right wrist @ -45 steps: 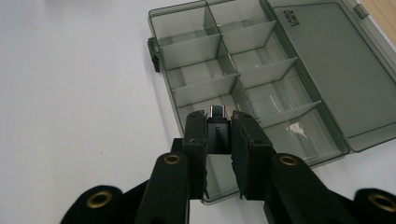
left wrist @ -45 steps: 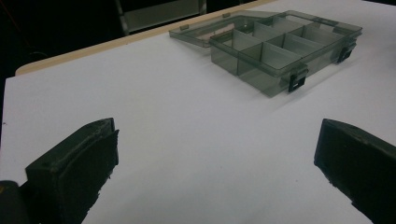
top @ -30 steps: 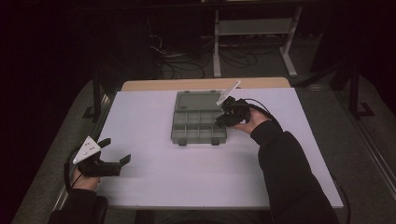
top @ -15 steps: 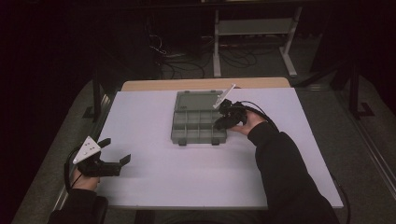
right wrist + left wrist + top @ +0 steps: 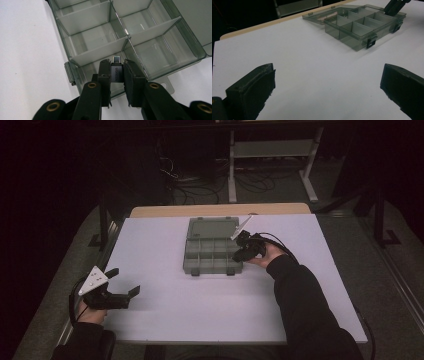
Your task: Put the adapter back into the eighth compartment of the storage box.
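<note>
A grey see-through compartment box lies open mid-table, its lid flat behind it. My right gripper hovers at the box's right front corner, shut on a small dark USB adapter with a metal plug tip, held above a front compartment. All compartments that I can see look bare. My left gripper rests open at the table's front left, its pads wide apart over bare white surface. The box lies far ahead in the left gripper view.
The white table top spreads around the box, with a wooden strip along the far edge. Black latches stick out from the box's front wall. A metal stand and cables lie on the dark floor beyond.
My right gripper has shifted slightly left and down over the box's right front corner. The left gripper has stayed put.
</note>
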{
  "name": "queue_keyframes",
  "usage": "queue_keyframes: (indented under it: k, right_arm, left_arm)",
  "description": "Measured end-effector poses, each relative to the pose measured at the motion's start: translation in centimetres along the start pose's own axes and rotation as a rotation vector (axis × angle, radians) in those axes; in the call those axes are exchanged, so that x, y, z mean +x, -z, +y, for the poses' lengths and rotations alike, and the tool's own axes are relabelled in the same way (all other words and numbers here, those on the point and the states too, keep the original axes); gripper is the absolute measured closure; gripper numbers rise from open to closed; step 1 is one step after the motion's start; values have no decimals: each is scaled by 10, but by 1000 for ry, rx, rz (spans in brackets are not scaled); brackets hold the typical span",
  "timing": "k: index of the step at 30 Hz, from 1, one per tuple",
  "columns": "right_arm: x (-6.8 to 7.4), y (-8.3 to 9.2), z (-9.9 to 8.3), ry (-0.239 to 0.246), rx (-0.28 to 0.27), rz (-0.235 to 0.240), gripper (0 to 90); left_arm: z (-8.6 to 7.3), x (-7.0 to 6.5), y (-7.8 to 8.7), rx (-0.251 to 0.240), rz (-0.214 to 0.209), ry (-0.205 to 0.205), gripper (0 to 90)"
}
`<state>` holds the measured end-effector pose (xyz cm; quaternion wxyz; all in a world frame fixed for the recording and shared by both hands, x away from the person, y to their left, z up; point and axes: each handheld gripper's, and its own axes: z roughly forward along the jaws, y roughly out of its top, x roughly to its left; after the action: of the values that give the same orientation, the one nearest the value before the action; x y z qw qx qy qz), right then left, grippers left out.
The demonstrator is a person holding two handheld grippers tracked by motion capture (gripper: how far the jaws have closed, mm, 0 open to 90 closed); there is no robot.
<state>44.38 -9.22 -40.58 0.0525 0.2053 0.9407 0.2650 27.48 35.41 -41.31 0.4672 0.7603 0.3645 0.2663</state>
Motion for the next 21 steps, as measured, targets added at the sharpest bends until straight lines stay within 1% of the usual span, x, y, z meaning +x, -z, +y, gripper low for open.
queue_keyframes:
  k: [2, 8, 11, 15, 16, 19, 21]
  right_arm:
    - [0, 0, 0, 0, 0, -5, 704]
    - [3, 4, 2, 5, -18, -1, 702]
    - [3, 7, 1, 5, -25, -5, 672]
    - [4, 12, 0, -8, -45, -14, 600]
    - [4, 12, 0, -8, -45, -14, 600]
    - [6, 21, -2, -18, -79, -29, 515]
    - [6, 25, -2, -25, -93, -27, 469]
  left_arm:
    - [0, 0, 0, 0, 2, -1, 0]
    - [0, 0, 0, 0, 1, -1, 0]
    - [0, 0, 0, 0, 1, 0, 0]
    - [0, 0, 0, -1, 3, 0, 0]
    - [0, 0, 0, -1, 3, 0, 0]
    - [0, 0, 0, 0, 3, 1, 0]
    - [0, 0, 0, 0, 3, 2, 0]
